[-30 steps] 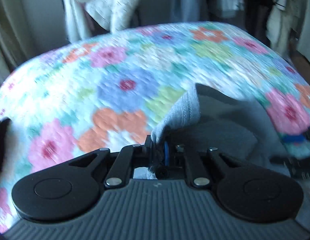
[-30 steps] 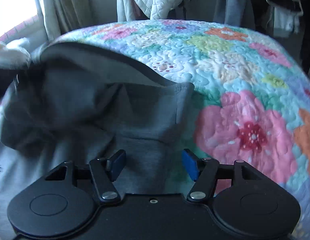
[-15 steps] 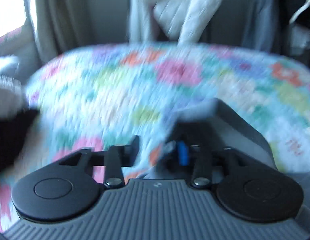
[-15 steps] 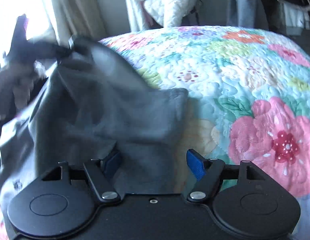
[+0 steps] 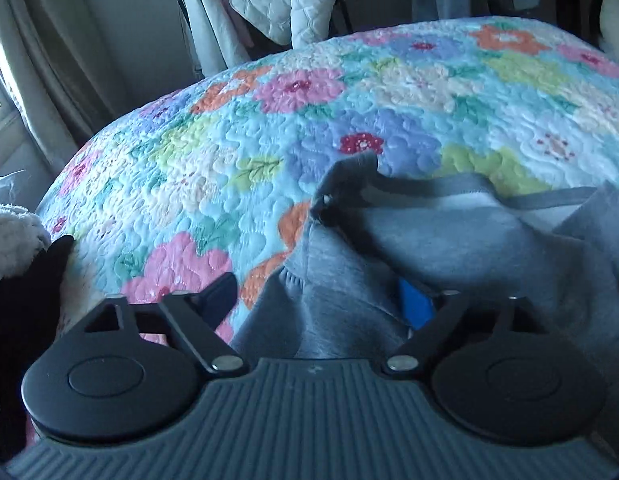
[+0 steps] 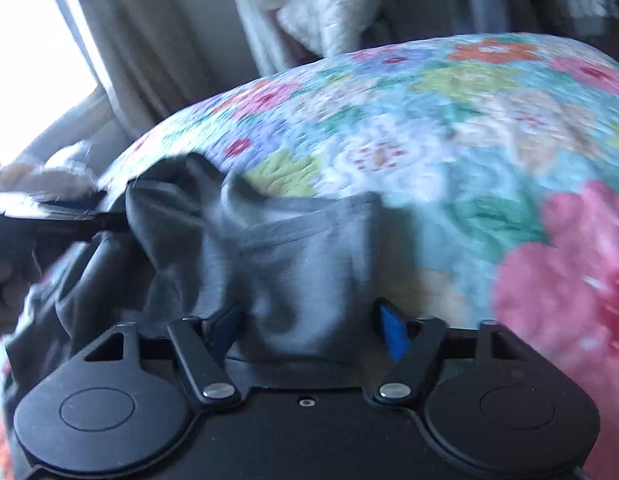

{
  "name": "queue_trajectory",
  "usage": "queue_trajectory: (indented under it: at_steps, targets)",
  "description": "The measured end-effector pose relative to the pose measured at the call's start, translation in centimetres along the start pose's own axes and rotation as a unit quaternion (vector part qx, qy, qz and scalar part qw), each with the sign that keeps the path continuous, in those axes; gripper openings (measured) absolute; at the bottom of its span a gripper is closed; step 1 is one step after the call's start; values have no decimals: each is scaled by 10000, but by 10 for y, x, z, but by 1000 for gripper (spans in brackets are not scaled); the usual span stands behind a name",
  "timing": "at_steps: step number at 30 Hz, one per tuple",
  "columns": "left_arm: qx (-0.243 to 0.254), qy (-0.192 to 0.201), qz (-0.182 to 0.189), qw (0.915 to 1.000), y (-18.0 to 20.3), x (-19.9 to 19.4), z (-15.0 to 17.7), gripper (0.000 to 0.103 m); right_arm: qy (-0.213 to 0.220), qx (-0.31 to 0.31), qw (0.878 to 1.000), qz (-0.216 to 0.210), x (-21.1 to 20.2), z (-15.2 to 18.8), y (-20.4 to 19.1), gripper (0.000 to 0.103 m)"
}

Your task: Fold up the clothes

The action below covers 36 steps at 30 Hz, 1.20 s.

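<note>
My left gripper [image 5: 321, 300] was pinched tight on a corner of the gray sweatshirt [image 5: 449, 248] 1 second ago. Now its 2 fingers stand wide apart and the cloth just lies between them, so I have let go. The sweatshirt has dropped onto the flower quilt [image 5: 229, 152] in a bumpy heap, with one hem edge poking up near the middle of the left view.

My right gripper [image 6: 309, 324] is wide too, same as before. Gray cloth sits between its fingers, but they do not squeeze it. The right view is blurry, so I think this hand is on the move.

So nothing holds the sweatshirt now. It rests on the near side of the bed, and the quilt past it is bare. I think the lift and shake is over, but the cloth is not flat yet. My next job may be to grab 2 edges and pull it smooth. If I fold it lumpy, the fold will come out crooked.
</note>
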<state>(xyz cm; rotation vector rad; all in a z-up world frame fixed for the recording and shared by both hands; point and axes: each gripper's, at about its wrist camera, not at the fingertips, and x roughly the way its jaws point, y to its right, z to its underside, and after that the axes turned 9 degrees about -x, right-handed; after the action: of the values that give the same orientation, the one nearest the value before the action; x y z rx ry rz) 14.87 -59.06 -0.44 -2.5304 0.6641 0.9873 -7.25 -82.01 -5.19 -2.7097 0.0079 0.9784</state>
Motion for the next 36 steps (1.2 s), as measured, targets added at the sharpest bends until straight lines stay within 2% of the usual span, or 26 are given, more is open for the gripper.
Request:
queue_trajectory:
  at_steps: [1, 3, 5, 8, 9, 11, 12, 14, 15, 17, 19, 21, 22, 25, 27, 29, 31, 33, 34, 36]
  targets:
    - [-59, 24, 7, 10000, -1, -3, -1, 70, -26, -196, 9998, -7, 1, -3, -5, 9]
    - [-202, 175, 3, 9996, -8, -13, -2, 70, -60, -577, 9983, -2, 2, -8, -15, 8]
    - [-216, 460, -87, 9987, -21, -27, -1, 72, 376, -672, 9956, 530, -26, -17, -13, 7]
    - [-98, 700, -324, 9970, -41, -41, 3, 77, 795, -912, 9741, 1909, -61, -22, -4, 7]
    - [-55, 646, -349, 9973, -46, -42, 6, 78, 621, -754, 9780, 1844, -62, -18, 0, 9]
    - [-91, 448, -331, 9984, -55, -43, 15, 78, 272, -436, 9839, 1709, -64, -10, 8, 34]
    - [-126, 321, -257, 9991, -59, -45, 21, 78, 97, -277, 9860, 1640, -65, -6, 12, 40]
    - [-166, 90, -24, 9998, -62, -53, 38, 78, -234, 48, 9885, 1494, -69, 2, 19, 44]
    - [-152, 14, 116, 9998, -61, -60, 46, 78, -127, 297, 9905, 1335, -90, 11, 15, 48]
    - [65, -19, 582, 9983, -53, -81, 63, 78, 121, 809, 9914, 1020, -136, 32, 5, 62]
    - [498, 96, 967, 9940, -36, -107, 81, 78, 334, 1191, 9890, 809, -181, 58, -7, 64]
    - [849, 202, 1378, 9866, -16, -128, 101, 80, 400, 1408, 9862, 777, -216, 84, -21, 68]
    - [978, 245, 1591, 9821, -8, -139, 111, 81, 352, 1493, 9846, 840, -231, 97, -27, 72]
    - [1342, 339, 2149, 9668, 22, -160, 138, 86, 99, 1979, 9740, 1102, -257, 138, -40, 73]
    - [1694, 485, 2248, 9583, 41, -165, 158, 92, 8, 2483, 9631, 1042, -272, 164, -45, 73]
    - [2001, 480, 2347, 9500, 54, -169, 174, 92, 57, 3169, 9459, 693, -274, 189, -47, 73]
    - [2060, 394, 2586, 9429, 57, -173, 183, 92, 150, 3742, 9269, 231, -266, 205, -49, 73]
    - [2004, 231, 2951, 9339, 53, -176, 189, 92, 148, 3879, 9216, -59, -249, 207, -55, 73]
    - [1999, 159, 3054, 9309, 51, -175, 192, 92, 90, 3812, 9244, -36, -240, 206, -59, 73]
    - [2090, 116, 2815, 9365, 51, -167, 202, 92, -1, 3564, 9337, 334, -216, 199, -65, 75]
